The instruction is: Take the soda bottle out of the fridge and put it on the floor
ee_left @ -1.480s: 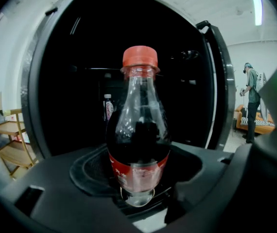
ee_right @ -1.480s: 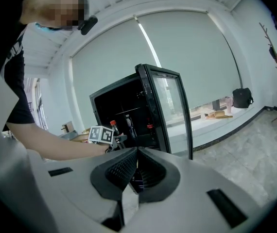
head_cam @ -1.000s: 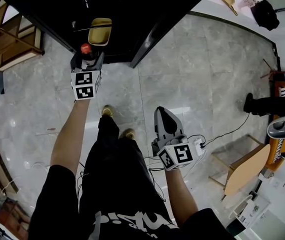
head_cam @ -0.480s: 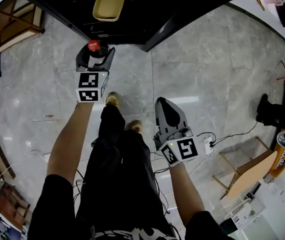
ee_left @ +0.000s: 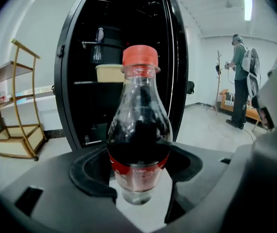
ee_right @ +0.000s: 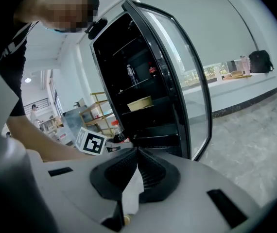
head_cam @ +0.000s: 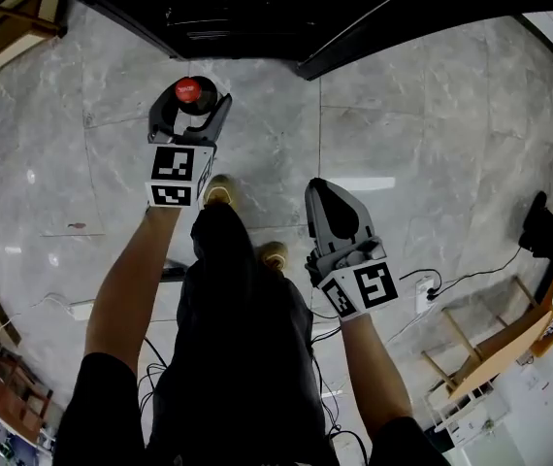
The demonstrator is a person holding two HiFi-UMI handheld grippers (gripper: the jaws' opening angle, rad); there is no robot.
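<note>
My left gripper [head_cam: 190,115] is shut on the soda bottle [head_cam: 190,91], a clear bottle of dark drink with a red cap and a red label. The bottle [ee_left: 138,130] stands upright between the two pads, and its base hangs above the grey floor [head_cam: 393,115]. It is outside the open black fridge [head_cam: 257,13], a short way in front of it. My right gripper [head_cam: 321,190] is shut with nothing in it, held lower and to the right. In the right gripper view its jaws [ee_right: 137,153] meet, and the fridge [ee_right: 138,91] stands ahead.
The fridge's glass door [ee_right: 177,81] stands open to the right. A beige container [ee_left: 110,73] sits on a fridge shelf. A wooden rack [ee_left: 12,115] stands left of the fridge. A cable and power strip [head_cam: 422,289] lie at the right, and a person [ee_left: 238,81] stands far back.
My left gripper has drawn the bottle back from the fridge and out over the floor. The fridge has slid to the top edge of the head view. The right gripper stays shut.
</note>
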